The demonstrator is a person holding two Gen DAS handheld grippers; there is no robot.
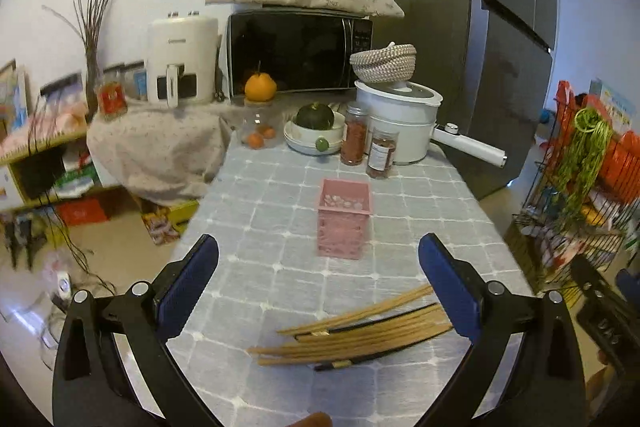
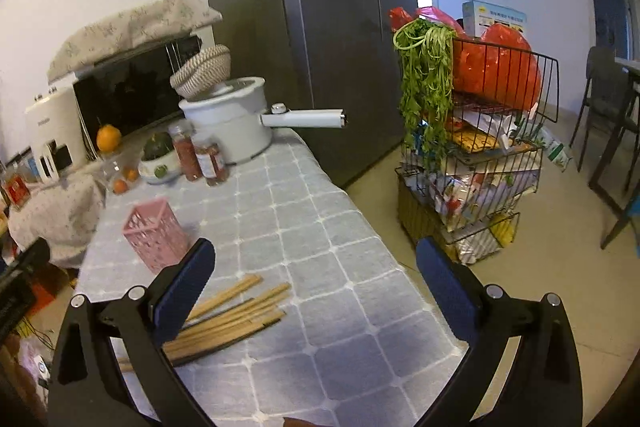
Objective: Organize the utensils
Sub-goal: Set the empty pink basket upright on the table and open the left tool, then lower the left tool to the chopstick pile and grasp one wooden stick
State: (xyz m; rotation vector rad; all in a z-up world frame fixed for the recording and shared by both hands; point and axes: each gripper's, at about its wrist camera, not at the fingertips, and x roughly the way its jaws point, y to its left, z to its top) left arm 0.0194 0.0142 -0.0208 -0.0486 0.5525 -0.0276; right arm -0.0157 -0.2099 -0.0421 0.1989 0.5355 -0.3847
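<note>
A loose bundle of chopsticks (image 1: pixel 352 335) lies flat on the table (image 1: pixel 280 195), just ahead of the left gripper (image 1: pixel 318 279), whose jaws gape wide and empty; the pink holder (image 1: pixel 344 219) stands upright beyond; the right gripper (image 2: pixel 316 283) hovers open too, chopsticks toward its left finger
</note>
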